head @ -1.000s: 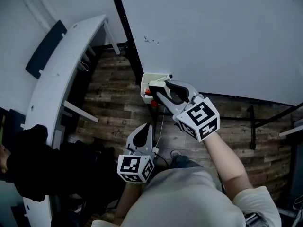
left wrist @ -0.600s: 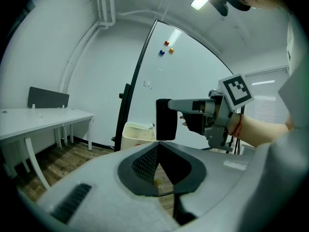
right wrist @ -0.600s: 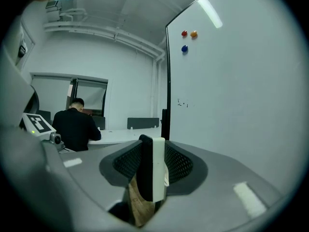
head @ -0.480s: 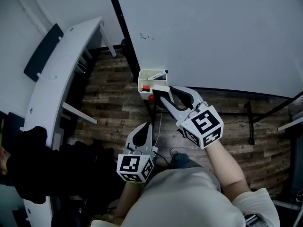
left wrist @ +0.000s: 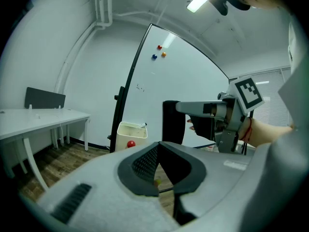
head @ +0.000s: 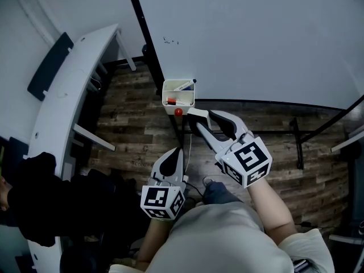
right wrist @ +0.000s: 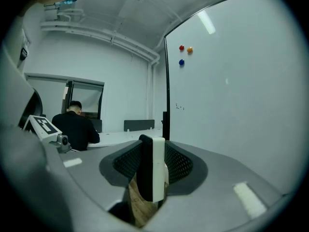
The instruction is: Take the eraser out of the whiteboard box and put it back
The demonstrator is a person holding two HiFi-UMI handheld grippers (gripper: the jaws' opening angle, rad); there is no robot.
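Eraser (right wrist: 153,166) sits clamped in the right gripper (head: 199,120) at centre frame, just below the box (head: 169,90); left gripper (head: 172,156), lower centre, closed on nothing. A tilted return could snag the rim or pens (head: 185,85).

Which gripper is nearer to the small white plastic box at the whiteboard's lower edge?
Right. The right gripper, shut on a black-and-white eraser, is just below the small white plastic box and slightly to its right. The left gripper is much further below it.
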